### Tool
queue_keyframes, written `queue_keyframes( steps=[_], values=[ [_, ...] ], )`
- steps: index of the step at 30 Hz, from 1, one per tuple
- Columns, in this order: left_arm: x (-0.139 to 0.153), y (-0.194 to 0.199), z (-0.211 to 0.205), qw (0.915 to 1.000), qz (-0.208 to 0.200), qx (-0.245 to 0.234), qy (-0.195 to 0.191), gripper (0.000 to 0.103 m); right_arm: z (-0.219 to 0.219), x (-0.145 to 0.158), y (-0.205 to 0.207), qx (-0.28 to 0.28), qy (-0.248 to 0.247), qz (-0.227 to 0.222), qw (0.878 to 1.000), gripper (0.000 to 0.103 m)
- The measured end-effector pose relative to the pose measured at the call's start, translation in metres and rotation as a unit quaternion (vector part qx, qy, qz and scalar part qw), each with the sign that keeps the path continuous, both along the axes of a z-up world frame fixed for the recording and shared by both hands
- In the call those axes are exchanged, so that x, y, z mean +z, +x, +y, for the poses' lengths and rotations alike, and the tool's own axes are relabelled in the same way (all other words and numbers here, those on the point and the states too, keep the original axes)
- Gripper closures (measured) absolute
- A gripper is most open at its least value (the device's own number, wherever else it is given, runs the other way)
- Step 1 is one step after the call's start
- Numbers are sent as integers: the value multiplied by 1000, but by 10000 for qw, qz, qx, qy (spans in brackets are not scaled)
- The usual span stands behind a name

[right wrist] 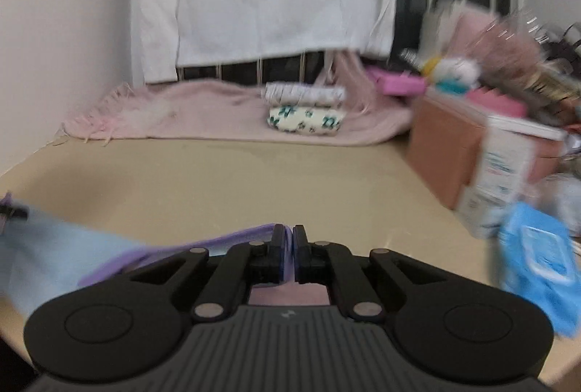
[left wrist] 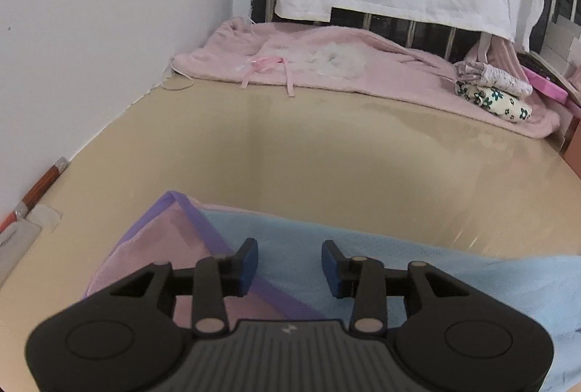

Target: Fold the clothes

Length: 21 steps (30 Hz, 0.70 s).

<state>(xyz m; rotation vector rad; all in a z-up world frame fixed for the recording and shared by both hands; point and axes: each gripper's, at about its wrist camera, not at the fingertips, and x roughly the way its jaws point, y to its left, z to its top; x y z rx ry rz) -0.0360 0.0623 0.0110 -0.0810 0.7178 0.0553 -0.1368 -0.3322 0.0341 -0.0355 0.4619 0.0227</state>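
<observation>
Purple hem in right hand-held gripper

Soft, even daylight fills both views; the tabletop carries a pale sheen toward the right edge of the frame; fisheye bending curves the edges and darkens the corners; the left view is sharp; the right view smears, worst over the clutter at upper right.
</observation>
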Motion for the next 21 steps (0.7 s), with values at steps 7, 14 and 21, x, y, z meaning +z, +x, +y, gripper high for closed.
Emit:
queue_keyframes(
  steps=[7,14,21],
  values=[
    [13,-8,5,9995,118,-8,-287,60,-32,-40,-60,-521,718,170,9959,84],
    [21,-13,-33,9953,-275,-628,680,52,-47,-3,6,-345,1186,376,9916,56],
    [-2,13,-17,9965,111,-364,738,47,-10,-36,25,-342,309,1147,9923,97]
  ],
)
